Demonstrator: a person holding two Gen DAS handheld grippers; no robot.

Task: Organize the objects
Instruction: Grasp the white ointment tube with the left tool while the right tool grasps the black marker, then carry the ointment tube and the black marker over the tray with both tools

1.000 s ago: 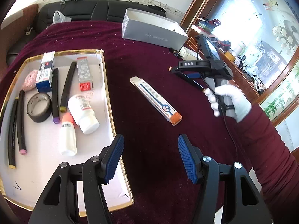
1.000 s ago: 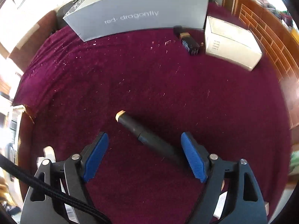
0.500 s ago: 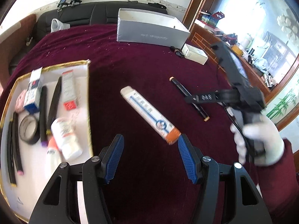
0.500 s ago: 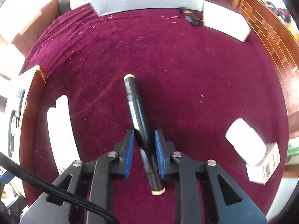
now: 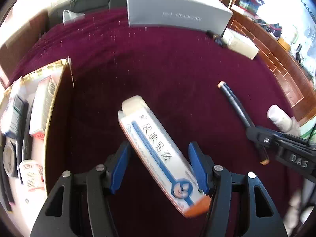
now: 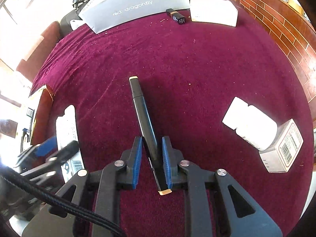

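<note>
— Since sorting is the task, what is seen at the far left, and why is it gathered there?

— At the left edge a gold-rimmed tray (image 5: 51, 106) is seen, already stocked with small cartons, a roll of dark tape (image 5: 8, 161), a white bottle and dark pens; it is judged to be the collecting place; its floor is white and smooth, its rim thin and shiny.

— And next to the right?

— The left gripper (image 5: 160, 165) is held over the long ointment carton (image 5: 158, 152), which lies aslant on the maroon velvet cloth (image 5: 158, 69), well apart from the tray; the blue pads are spread and set either side of the carton; the right pad seems to touch its edge, the left is still apart, so nothing is clamped yet; the straddle is presumably taken so that the narrow faces can be squeezed; the carton is glossy printed card, flat-sided, with an orange end.

— Further right?

— The black pen (image 6: 145, 124) is pinched between the closed pads of the right gripper (image 6: 152, 160) near its rear end, lengthwise along the fingers, its tan-capped tip pointing away; whether it is lifted off the cloth cannot be told; it is slim, round and smooth, so slipping is thought possible.

— And at the far right?

— A white plastic bottle (image 6: 249, 123) is left lying against a small barcoded box (image 6: 282, 151), untouched on the nap.
</note>
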